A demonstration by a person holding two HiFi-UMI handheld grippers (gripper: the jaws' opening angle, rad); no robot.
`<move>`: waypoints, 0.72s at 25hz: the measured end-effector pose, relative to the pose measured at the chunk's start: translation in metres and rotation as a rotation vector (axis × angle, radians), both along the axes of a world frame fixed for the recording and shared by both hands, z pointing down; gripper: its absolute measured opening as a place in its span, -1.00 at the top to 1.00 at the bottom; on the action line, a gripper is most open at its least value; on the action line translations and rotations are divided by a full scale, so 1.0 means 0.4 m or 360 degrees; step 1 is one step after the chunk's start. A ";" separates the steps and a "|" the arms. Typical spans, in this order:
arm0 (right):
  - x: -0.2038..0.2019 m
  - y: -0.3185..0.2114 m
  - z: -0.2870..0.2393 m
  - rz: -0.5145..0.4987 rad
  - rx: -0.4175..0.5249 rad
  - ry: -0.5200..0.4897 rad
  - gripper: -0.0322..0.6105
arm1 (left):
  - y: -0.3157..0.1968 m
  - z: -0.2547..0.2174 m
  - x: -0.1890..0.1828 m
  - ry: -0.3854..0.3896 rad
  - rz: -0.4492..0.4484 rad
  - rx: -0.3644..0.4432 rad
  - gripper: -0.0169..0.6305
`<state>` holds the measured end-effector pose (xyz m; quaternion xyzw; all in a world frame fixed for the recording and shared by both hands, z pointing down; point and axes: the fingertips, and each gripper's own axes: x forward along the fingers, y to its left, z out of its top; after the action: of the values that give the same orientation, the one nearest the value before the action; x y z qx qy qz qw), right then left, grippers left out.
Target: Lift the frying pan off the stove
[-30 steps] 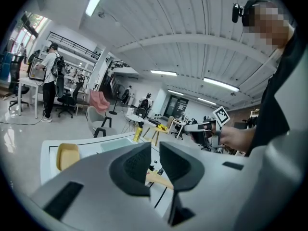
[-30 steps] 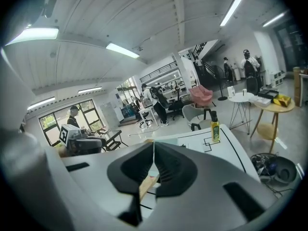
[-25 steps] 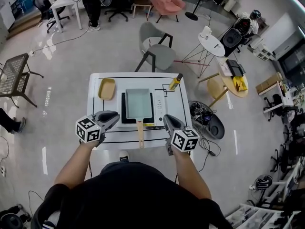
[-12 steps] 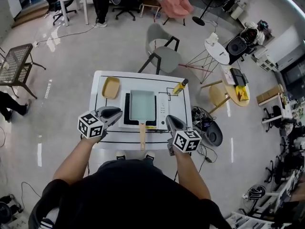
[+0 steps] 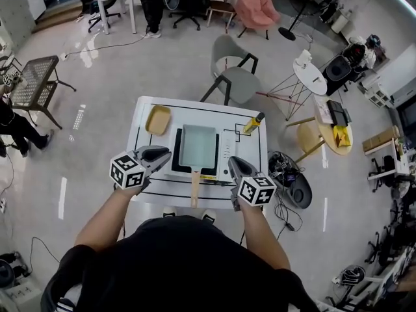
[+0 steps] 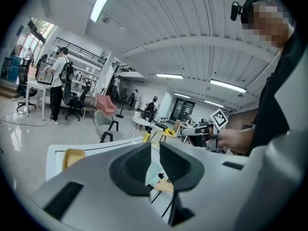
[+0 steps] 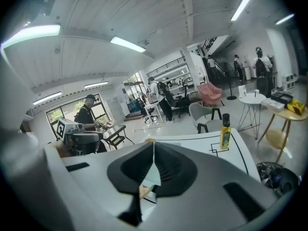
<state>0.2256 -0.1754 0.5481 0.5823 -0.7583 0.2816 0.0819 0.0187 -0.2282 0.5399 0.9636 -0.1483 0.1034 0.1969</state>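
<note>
A rectangular grey-green frying pan [image 5: 198, 146] sits on a portable stove [image 5: 223, 155] in the middle of a white table [image 5: 250, 149]. Its wooden handle [image 5: 194, 186] points toward me over the table's front edge. My left gripper [image 5: 166, 152] hovers left of the handle, at the stove's front left corner, shut and empty. Right of the handle, by the stove's front right corner, my right gripper [image 5: 229, 162] is also shut and empty. Neither touches the pan. In the right gripper view, the gripper [image 7: 153, 147] has its jaws closed, and a strip of the pan [image 7: 152, 175] shows behind them.
A yellow tray [image 5: 158, 119] lies at the table's back left and a yellow oil bottle [image 5: 253, 122] stands at its back right. A grey chair [image 5: 235, 77] stands behind the table. Round side tables [image 5: 313, 77], cables and people fill the room beyond.
The head view has shifted, so the table sits slightly further right in frame. My right gripper has edged a little toward the table. Both grippers stay shut and the pan has not moved.
</note>
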 end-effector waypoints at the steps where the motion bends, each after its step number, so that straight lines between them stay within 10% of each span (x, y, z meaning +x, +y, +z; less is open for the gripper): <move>1: 0.002 -0.003 0.003 -0.0011 -0.0004 -0.0007 0.86 | -0.001 0.002 0.004 -0.0002 -0.0011 -0.0004 0.76; 18: 0.004 -0.026 0.123 -0.0201 -0.0193 -0.0200 0.85 | 0.036 0.123 0.042 -0.0070 -0.0105 -0.0231 0.70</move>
<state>0.2273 -0.1857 0.5972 0.5085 -0.7787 0.3572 0.0869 0.0354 -0.2138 0.5891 0.9389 -0.1762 0.1284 0.2662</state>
